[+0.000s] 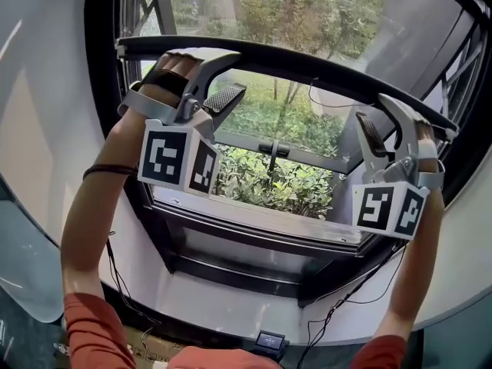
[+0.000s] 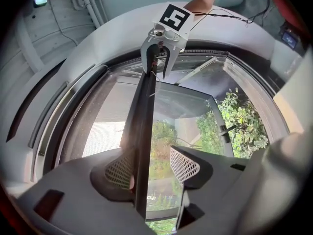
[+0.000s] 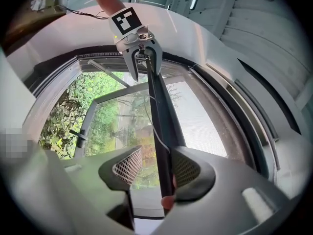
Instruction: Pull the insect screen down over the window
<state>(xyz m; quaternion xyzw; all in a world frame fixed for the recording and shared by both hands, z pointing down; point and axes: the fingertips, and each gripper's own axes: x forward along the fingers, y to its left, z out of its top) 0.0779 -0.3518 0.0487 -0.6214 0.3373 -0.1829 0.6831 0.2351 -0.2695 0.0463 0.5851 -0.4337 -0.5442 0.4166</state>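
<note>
Overhead, the left gripper and right gripper are straddling the insect screen's bar near the top of the window, jaws spread. White wall is surrounding the black frame, and shrubs are showing outside.

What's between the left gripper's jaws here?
The insect screen's dark pull bar runs between the jaws of the left gripper. It lies against one pad and stands clear of the other, as the left gripper view shows.
</note>
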